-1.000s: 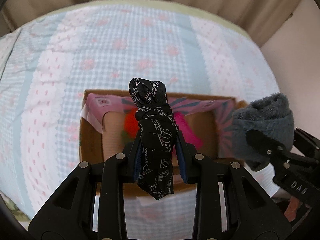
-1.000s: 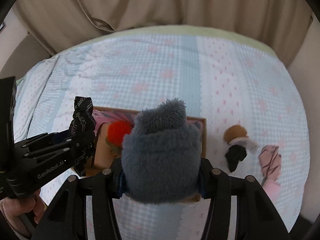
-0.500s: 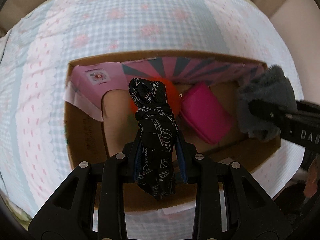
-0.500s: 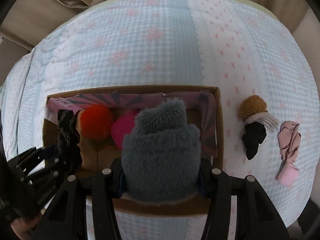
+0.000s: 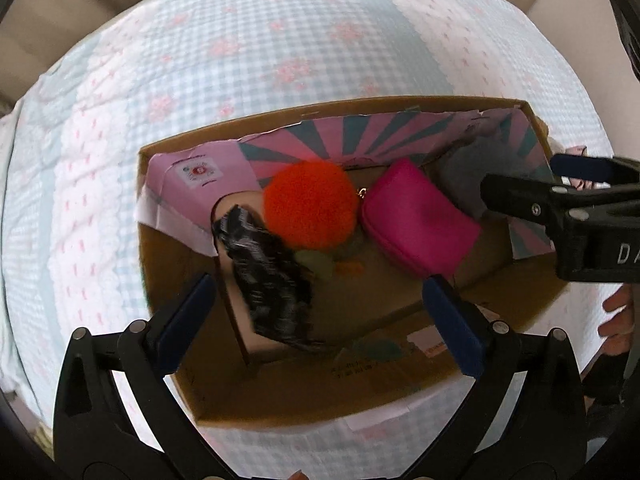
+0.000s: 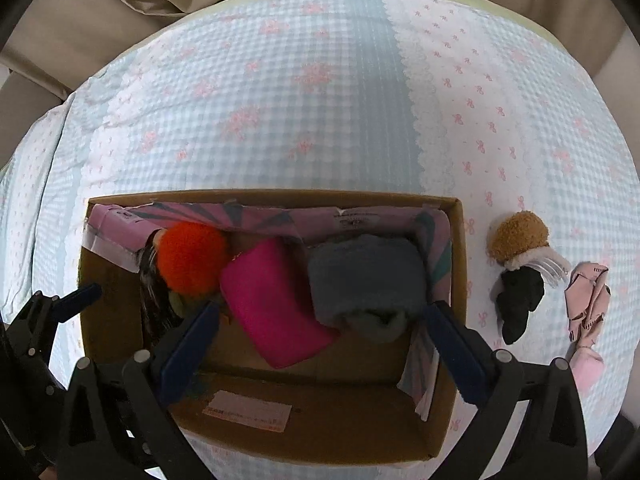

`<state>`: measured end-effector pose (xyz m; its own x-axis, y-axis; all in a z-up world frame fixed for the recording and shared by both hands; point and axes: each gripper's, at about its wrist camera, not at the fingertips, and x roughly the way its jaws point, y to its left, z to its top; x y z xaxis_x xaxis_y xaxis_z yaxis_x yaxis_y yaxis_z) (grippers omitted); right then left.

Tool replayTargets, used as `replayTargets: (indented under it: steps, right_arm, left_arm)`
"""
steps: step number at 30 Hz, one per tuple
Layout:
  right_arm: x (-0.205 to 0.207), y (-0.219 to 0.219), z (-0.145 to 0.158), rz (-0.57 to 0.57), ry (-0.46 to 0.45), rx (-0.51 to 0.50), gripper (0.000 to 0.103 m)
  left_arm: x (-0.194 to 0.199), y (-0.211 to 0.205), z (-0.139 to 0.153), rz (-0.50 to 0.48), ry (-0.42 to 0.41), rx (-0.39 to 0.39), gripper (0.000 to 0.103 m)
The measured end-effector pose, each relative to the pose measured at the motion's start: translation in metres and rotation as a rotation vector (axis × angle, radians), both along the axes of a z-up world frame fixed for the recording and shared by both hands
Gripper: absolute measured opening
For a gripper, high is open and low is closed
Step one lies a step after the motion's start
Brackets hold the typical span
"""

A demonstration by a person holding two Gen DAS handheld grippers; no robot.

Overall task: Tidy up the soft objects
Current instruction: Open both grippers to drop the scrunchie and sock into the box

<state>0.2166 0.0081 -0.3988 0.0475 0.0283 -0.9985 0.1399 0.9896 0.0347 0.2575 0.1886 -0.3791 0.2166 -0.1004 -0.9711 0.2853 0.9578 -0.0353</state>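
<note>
The left gripper (image 5: 320,312) is hanging over the near left part of the cardboard box (image 5: 172,264), pointing down into it. Its jaws have just been opening and are now standing spread wide, pinching nothing; the black printed cloth (image 5: 268,276) is lying blurred inside the box between and beyond them, clear of both blue pads (image 5: 188,320). The right gripper (image 6: 320,340) is hanging over the right half of the same box, its jaws likewise just opened and spread wide, with the grey fluffy piece (image 6: 366,280) sitting in the box's far right corner, free of the pads. Between cloth and grey piece an orange pompom (image 6: 192,258) and a magenta pouch (image 6: 276,300) are resting side by side. Right of the box, on the checked bedspread (image 6: 320,100), a brown-and-black plush (image 6: 518,264) and a pink cloth (image 6: 586,304) are lying close together.
</note>
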Motion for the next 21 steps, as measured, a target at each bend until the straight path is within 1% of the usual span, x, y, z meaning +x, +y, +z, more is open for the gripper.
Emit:
replayTargets:
  steps: [5, 10, 13, 17, 21]
  right_arm:
    - [-0.007, 0.002, 0.014, 0.010, -0.023, -0.003, 0.103]
    - [-0.015, 0.006, 0.034, 0.021, -0.051, 0.000, 0.103]
    - [-0.021, 0.011, 0.053, 0.035, -0.080, -0.004, 0.103]
    - [-0.034, 0.020, 0.085, 0.060, -0.132, -0.016, 0.103]
    - [-0.048, 0.024, 0.117, 0.062, -0.185, -0.020, 0.103]
  left_arm:
    - [-0.008, 0.008, 0.014, 0.021, -0.017, -0.013, 0.103]
    - [-0.023, 0.015, 0.038, 0.044, -0.059, -0.020, 0.103]
    - [-0.032, 0.019, 0.056, 0.061, -0.086, -0.029, 0.103]
    - [-0.050, 0.022, 0.086, 0.077, -0.137, -0.045, 0.103]
    - [-0.066, 0.023, 0.112, 0.095, -0.180, -0.030, 0.103]
